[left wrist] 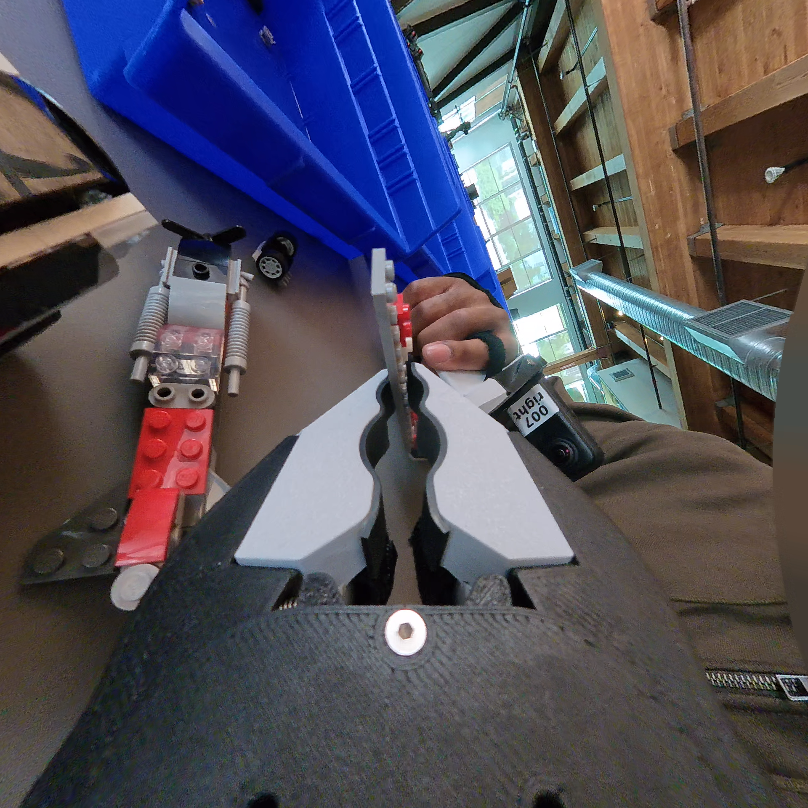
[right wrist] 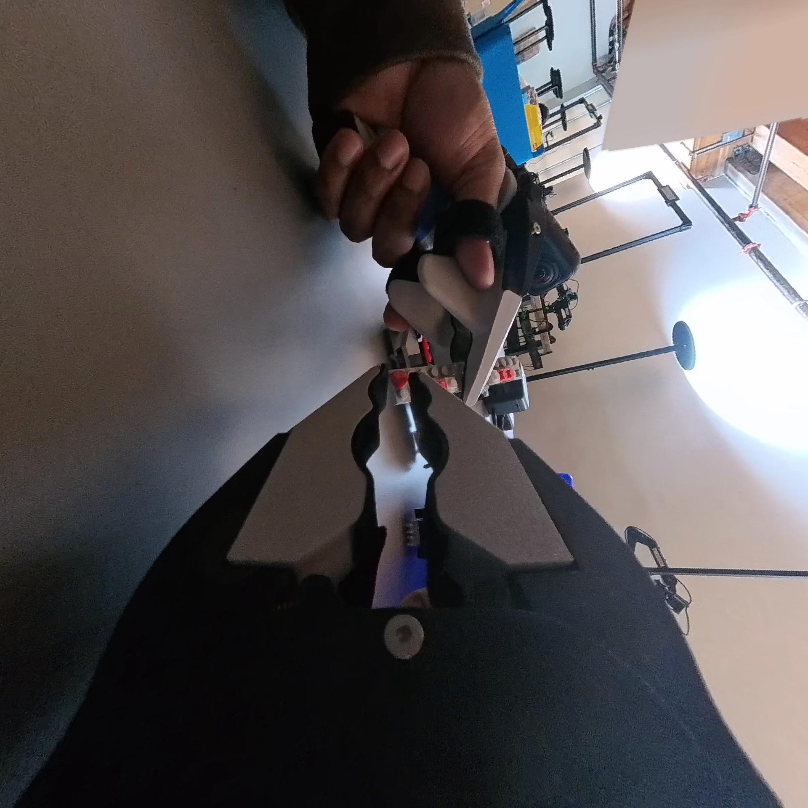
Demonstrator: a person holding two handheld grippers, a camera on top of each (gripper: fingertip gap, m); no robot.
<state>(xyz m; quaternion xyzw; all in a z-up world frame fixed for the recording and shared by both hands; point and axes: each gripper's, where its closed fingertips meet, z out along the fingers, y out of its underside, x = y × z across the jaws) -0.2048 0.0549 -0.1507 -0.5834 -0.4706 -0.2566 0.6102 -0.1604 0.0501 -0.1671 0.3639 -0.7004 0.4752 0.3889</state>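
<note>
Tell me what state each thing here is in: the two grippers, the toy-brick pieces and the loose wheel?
Left gripper: fingers shut on the grey plate.
Grey plate: held edge-on, red bricks stuck on one face.
Right gripper: fingers closed on a small red-and-grey piece at the plate's end.
Brick model: lying flat on the table.
Wheel: loose beside the blue bin.

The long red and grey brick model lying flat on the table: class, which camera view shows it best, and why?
The left wrist view: the brick model lies in full length on the table, beside the left gripper, studs and grey springs clear. In the right wrist view it cannot be picked out.
</note>
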